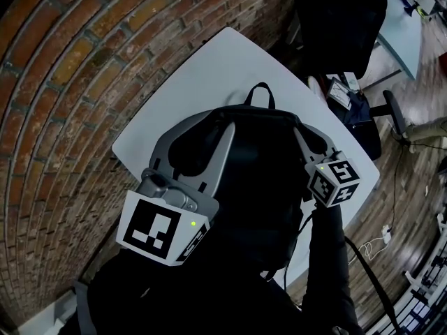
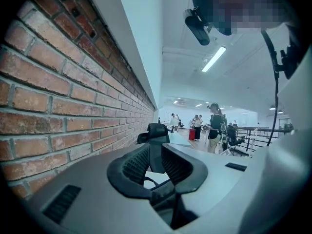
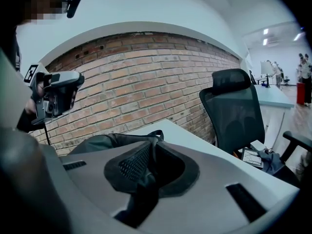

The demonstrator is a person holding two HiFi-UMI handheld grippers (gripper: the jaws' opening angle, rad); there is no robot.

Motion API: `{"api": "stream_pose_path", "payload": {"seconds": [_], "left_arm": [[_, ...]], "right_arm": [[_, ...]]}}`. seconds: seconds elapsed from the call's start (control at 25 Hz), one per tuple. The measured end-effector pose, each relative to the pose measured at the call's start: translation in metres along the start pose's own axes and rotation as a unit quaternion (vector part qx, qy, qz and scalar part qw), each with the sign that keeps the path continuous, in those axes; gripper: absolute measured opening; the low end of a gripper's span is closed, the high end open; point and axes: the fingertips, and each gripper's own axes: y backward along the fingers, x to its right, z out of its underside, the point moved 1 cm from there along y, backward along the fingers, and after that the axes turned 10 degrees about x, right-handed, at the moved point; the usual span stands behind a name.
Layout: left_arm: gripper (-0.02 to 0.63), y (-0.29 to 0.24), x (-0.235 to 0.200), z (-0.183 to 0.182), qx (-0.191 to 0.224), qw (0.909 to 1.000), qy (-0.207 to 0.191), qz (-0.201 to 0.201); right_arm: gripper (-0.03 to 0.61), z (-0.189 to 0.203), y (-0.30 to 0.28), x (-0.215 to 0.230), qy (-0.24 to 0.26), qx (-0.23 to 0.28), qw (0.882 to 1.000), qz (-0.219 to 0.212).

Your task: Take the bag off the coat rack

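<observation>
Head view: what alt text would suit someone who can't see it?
A black backpack lies on a white table beside a brick wall, seen from above, with the left gripper and the right gripper at its two sides. A black office chair stands beyond the table.

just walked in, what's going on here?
A person grips a black bag with both claws: the left claw and the right claw are each shut on part of it, one either side. The bag is at a white table by a brick wall. No coat rack is in view.
</observation>
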Motion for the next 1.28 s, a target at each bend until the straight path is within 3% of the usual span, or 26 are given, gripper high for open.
{"api": "stream_pose_path", "payload": {"seconds": [0.32,0.52,0.84,1.04,1.28], "left_arm": [[0.067,0.003,0.000,-0.002,0.002,1.0000,0.000,-0.002],[0.067,0.009,0.002,-0.004,0.003,1.0000,0.000,-0.003],[0.067,0.019,0.015,-0.007,0.009,1.0000,-0.002,0.002],[0.067,0.026,0.042,-0.006,0.008,0.9998,-0.007,0.014],[0.067,0.038,0.093,-0.015,0.022,0.9991,-0.010,0.036]], "right_arm": [[0.047,0.005,-0.003,0.006,0.003,-0.006,1.000,0.008],[0.058,0.006,-0.003,0.013,0.016,-0.004,0.999,0.037],[0.066,-0.027,0.025,0.016,0.045,0.041,0.995,0.075],[0.066,-0.055,0.057,-0.006,0.057,0.075,0.993,0.076],[0.063,-0.097,0.114,-0.066,0.071,0.123,0.989,0.049]]}}
